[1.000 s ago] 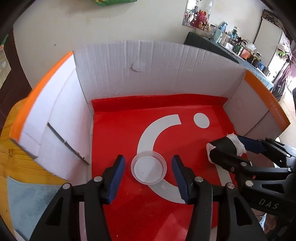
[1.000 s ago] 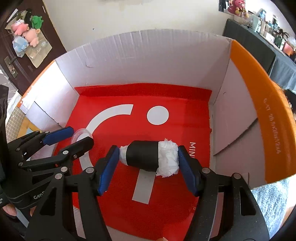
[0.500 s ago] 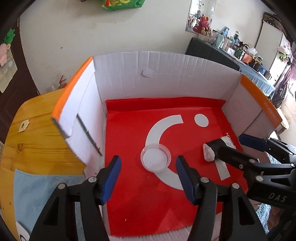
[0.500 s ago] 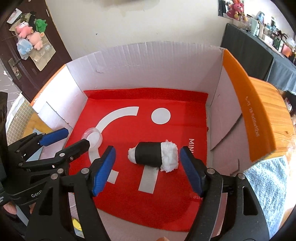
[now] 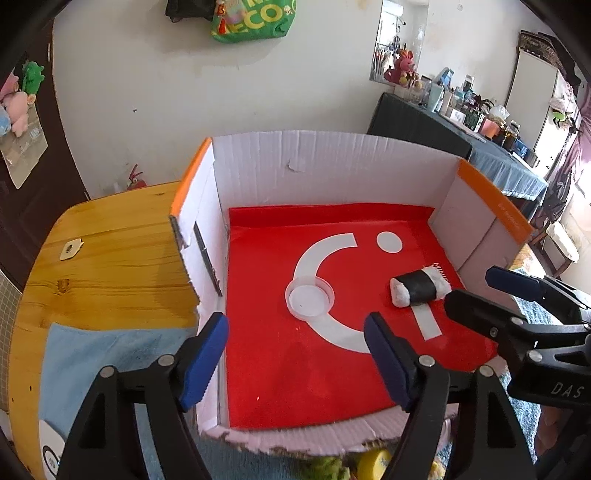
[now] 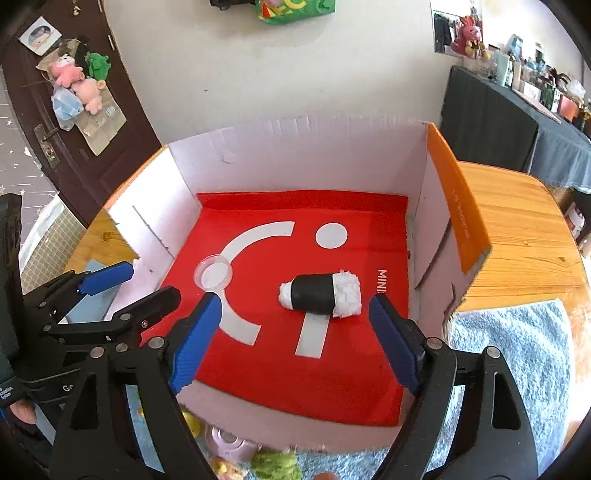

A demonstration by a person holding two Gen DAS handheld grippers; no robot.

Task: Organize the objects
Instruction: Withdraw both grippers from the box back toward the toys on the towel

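Wooden surface carries cardboard box with red liner. Left gripper and right gripper sit at box's near edge, fingers spread, holding nothing. Black-wrapped white roll lies on liner, right of clear plastic lid, apart.

Printed "ECO" on green hanging bag above white-walled cardboard box. Stamped "DAS" on black right gripper; lettered "MINI" on box's red floor sheet.

White wall, dark door, cluttered sideboard.
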